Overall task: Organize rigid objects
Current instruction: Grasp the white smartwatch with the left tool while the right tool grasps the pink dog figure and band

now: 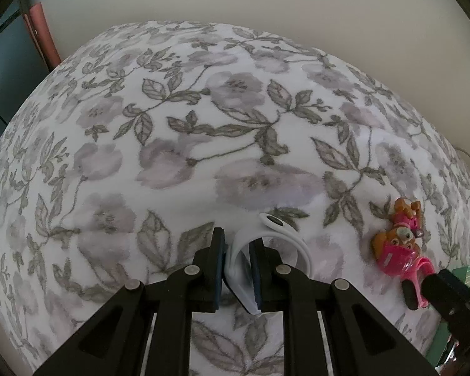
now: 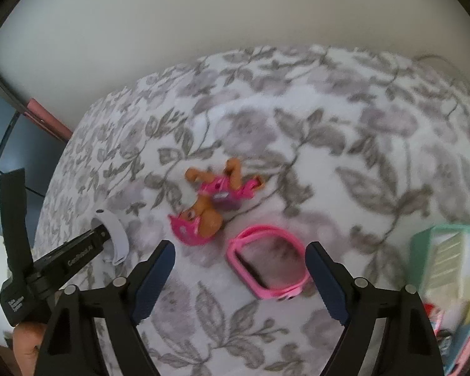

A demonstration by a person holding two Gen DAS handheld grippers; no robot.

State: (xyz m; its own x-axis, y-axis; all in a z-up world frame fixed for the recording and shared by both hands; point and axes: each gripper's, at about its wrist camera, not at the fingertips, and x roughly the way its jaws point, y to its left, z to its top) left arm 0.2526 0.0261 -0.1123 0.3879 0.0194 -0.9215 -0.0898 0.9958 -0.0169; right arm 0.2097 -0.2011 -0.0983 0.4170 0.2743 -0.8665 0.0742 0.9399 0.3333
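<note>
White silicone, in the form of a looped watch band (image 1: 268, 244), is pinched between the blue pads of the left gripper (image 1: 237, 261), whose jaws are closed on one flat side of the loop; the free end with its dark stud curls up just past the fingertips. Whether the band is lifted clear of the floral-printed fleece blanket (image 1: 203, 119) or resting on it cannot be told. The right gripper (image 2: 241, 269) is held above the blanket with its jaws spread wide and nothing pressed between them. A pink plastic strap loop (image 2: 268, 269) lies flat on the blanket in the gap between its fingers, nearer the right one.

The step in hand is judged to be a paired pick-up: one band is secured, the other is being lined up. For the next move, the right gripper would need to be lowered over a side of the pink loop and closed on it without the soft blanket being pinched along.

A small brown and pink toy puppy figure (image 2: 210, 203) lies on its side just beyond the pink loop, close enough to be knocked. A mint-green box (image 2: 441, 250) with blurred, colourful contents stands at the right edge and is probably where things are gathered. The left tool lies well apart from the right one's path.
</note>
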